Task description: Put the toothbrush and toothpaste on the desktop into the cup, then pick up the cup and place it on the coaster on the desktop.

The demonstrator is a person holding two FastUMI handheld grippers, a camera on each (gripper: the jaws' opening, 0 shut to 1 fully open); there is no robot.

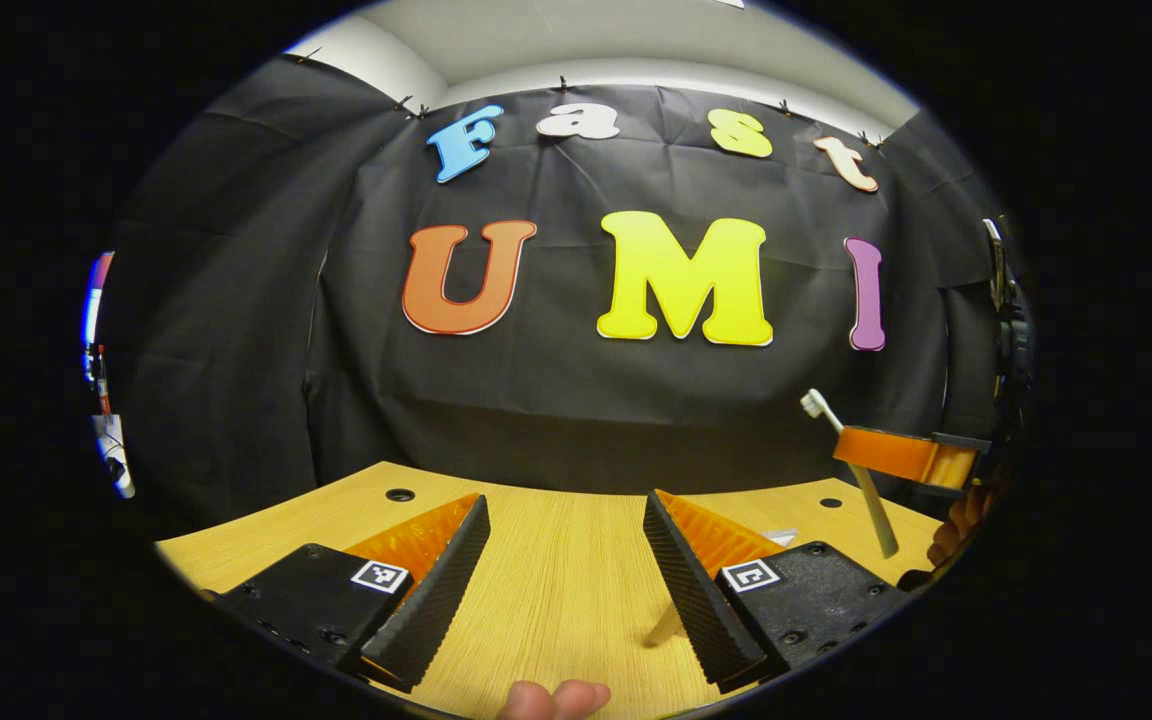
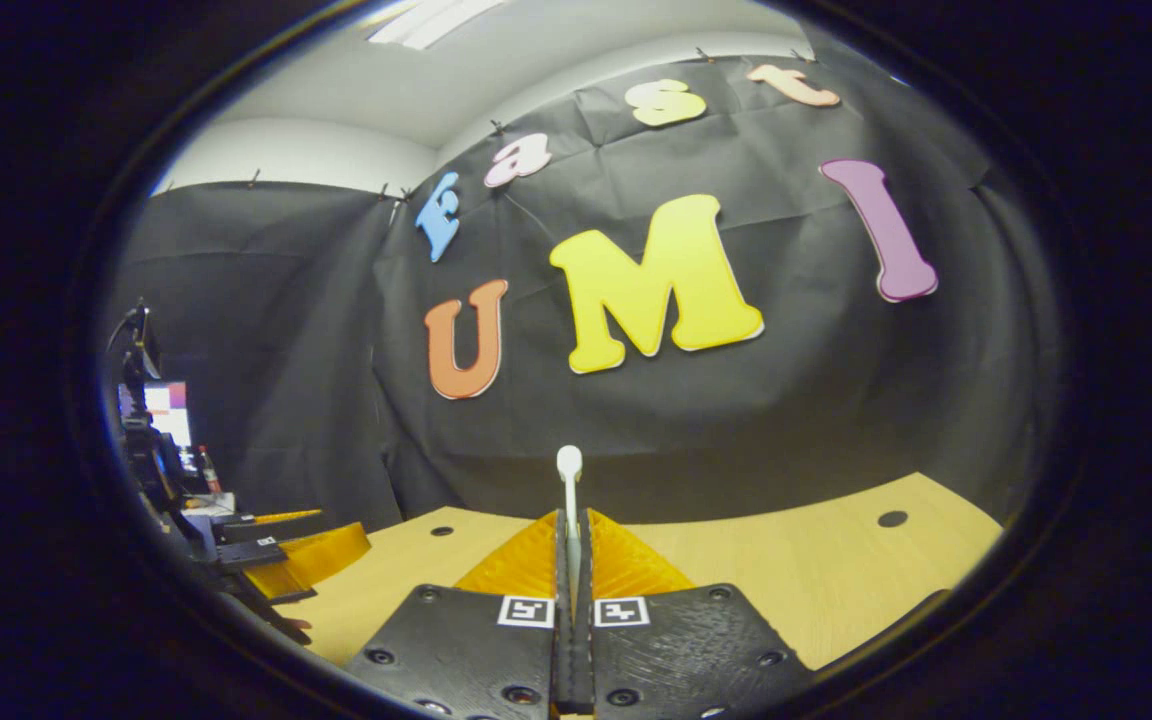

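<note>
Right gripper clamps toothbrush (upright); desktop below.

You see wooden desktop with round holes near far edge — black cloth wall behind it, white ceiling above. Lit screen amid cluttered gear sits off desk's side.

A recording booth set up indoors: black cloth clipped along its top edge drapes the walls beneath a white ceiling, enclosing a light wooden desk with round cable holes, while a lit monitor and equipment stand at the side.
</note>
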